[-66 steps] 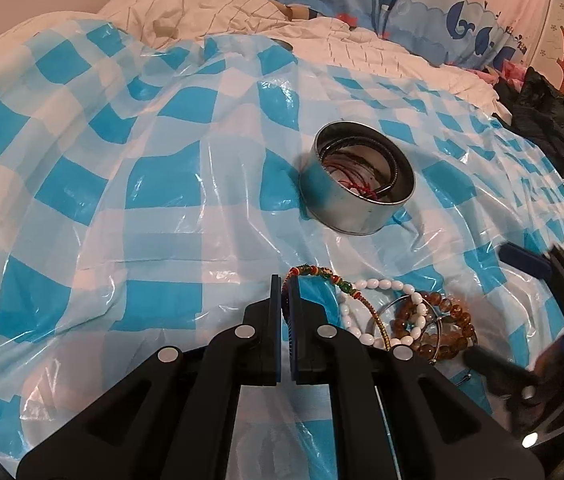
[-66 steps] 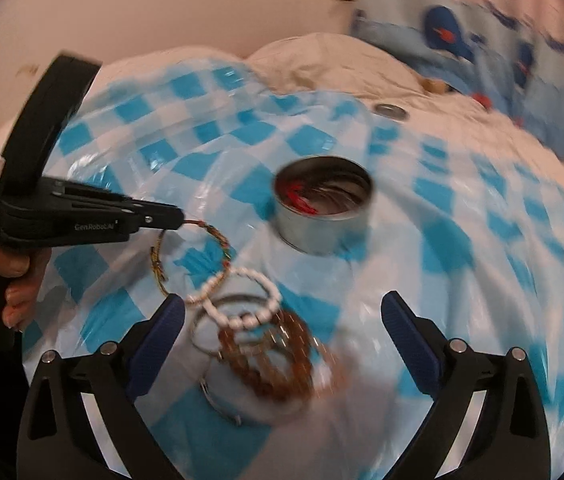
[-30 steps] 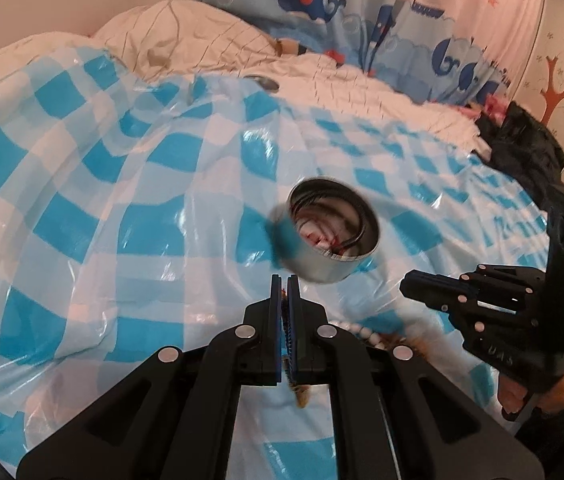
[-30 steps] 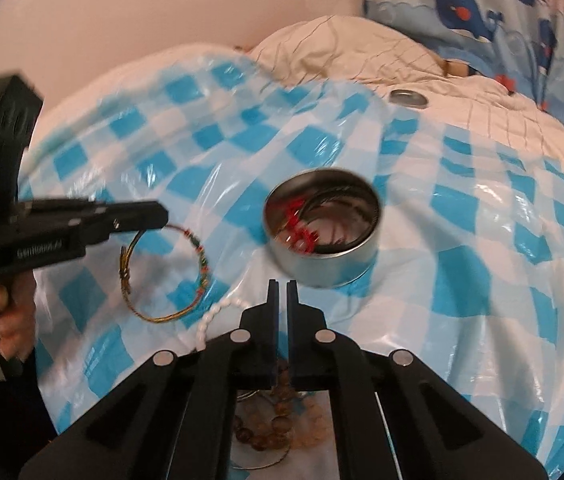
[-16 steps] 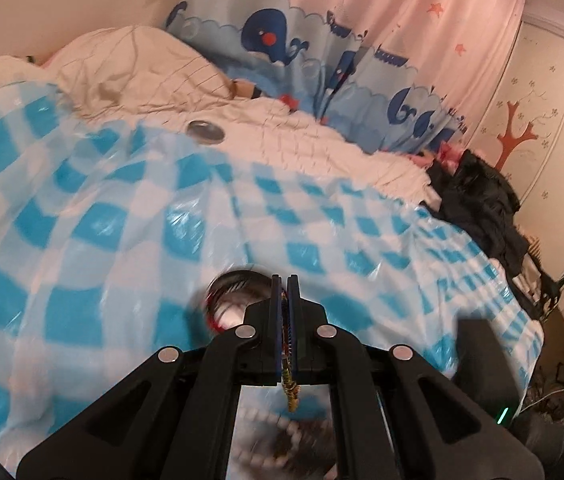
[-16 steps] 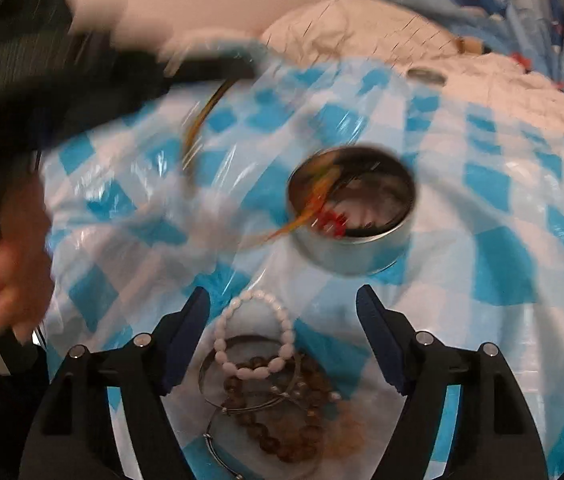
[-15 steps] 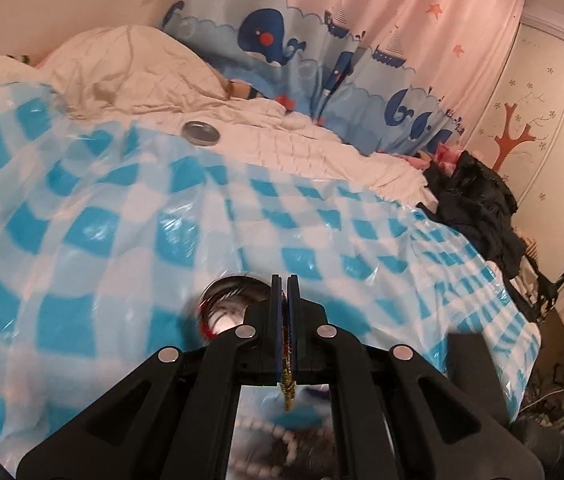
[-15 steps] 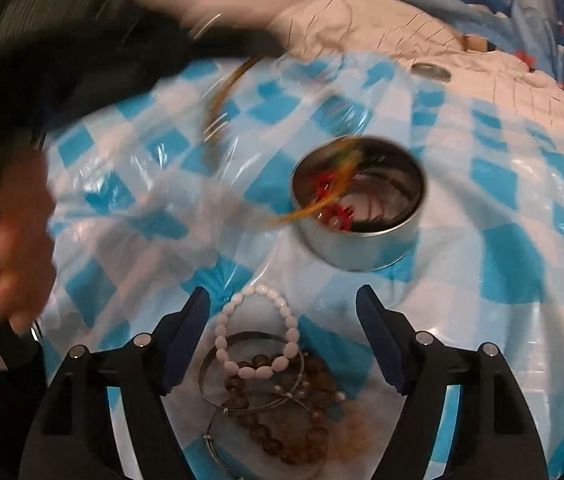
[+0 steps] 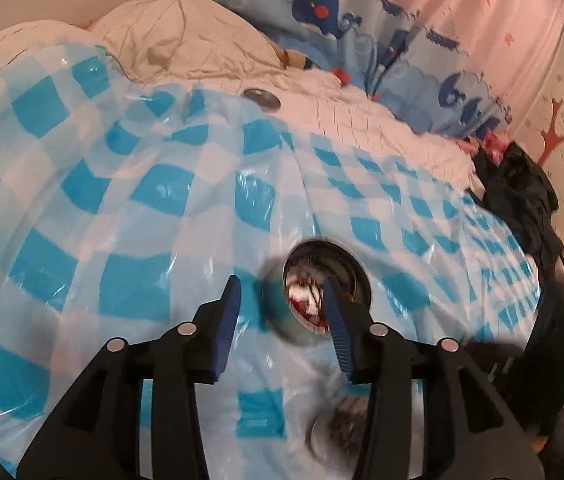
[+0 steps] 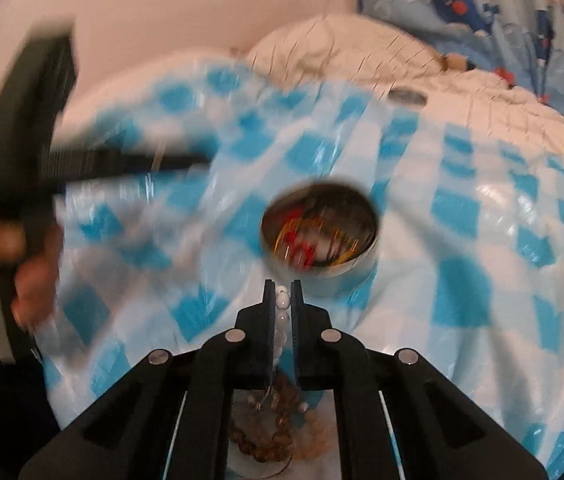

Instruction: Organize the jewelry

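Left gripper (image 9: 282,304) had just been opening, jaws apart with nothing between them; it hung over the near rim of the round silver metal tin (image 9: 324,284), which looked like a drop-off of the thin gold beaded bangle (image 10: 322,240) now lying blurred inside the tin with red pieces. The person's hand (image 10: 9,280) gripped that tool's handle at the left of the right wrist view. The tin sat on a blue-and-white checked plastic sheet (image 9: 141,220) spread over the bed, just ahead of both grippers, likely central so either hand could reach it.

Right gripper (image 10: 283,300) had just been closing and was clamped on the white round-bead bracelet (image 10: 282,304), beads pinched between its pads, the strand trailing back under it. Brown amber-bead bracelets (image 10: 269,432) and a thin silver wire bangle (image 10: 265,398) lay below and behind its tips, not yet sorted. The white bracelet probably goes to the tin next.
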The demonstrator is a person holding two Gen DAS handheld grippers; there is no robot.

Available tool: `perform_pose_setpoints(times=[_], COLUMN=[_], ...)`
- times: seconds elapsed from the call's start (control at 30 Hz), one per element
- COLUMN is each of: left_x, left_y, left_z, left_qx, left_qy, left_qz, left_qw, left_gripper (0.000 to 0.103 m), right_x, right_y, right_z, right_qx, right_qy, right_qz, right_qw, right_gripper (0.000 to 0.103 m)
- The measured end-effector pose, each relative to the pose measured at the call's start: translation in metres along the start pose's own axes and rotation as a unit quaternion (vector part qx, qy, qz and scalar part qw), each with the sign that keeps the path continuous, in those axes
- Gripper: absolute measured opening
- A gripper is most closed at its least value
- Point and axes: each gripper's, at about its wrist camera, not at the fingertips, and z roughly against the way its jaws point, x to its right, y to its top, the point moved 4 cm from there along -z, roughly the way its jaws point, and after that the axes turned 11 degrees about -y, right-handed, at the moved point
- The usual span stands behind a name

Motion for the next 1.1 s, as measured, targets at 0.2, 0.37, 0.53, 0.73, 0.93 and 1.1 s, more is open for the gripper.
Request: perform_pose_setpoints(times=[0.2, 0.37, 0.53, 0.73, 0.93, 1.1], left_x=[0.028, 0.044, 0.055, 0.076, 0.087, 0.084], left_y=[-0.026, -0.048, -0.072, -0.104, -0.139, -0.143], left_z=[-0.006, -0.018, -0.025, -0.035, -0.054, -0.055], left_qx=[-0.067, -0.119, -0.169, -0.216, -0.264, -0.269], left_qy=[-0.034, -0.050, -0.059, -0.076, -0.060, -0.065], left_qz=[-0.074, -0.119, -0.156, -0.207, -0.260, -0.244], left_qw=[0.9944, 0.9845, 0.9714, 0.9509, 0.9270, 0.9293], left_gripper=[0.047, 0.050, 0.053, 0.066, 0.070, 0.023], right_x=[0.022, 0.024, 0.046, 0.048, 0.019, 0.004], right_y=[0.057, 0.085, 0.048, -0.045, -0.071, -0.079], right_z=[0.005, -0.024, -0.024, -0.002, -0.001, -0.011], right_qx=[0.047, 0.037, -0.004, -0.092, -0.103, -0.112], right_qy=[-0.002, 0.002, -0.050, -0.032, -0.042, -0.038], right_qz=[-0.053, -0.073, -0.075, -0.041, 0.030, 0.053], right_qw=[0.997, 0.997, 0.996, 0.994, 0.993, 0.992], right_gripper=[0.008, 0.009, 0.056, 0.059, 0.063, 0.063])
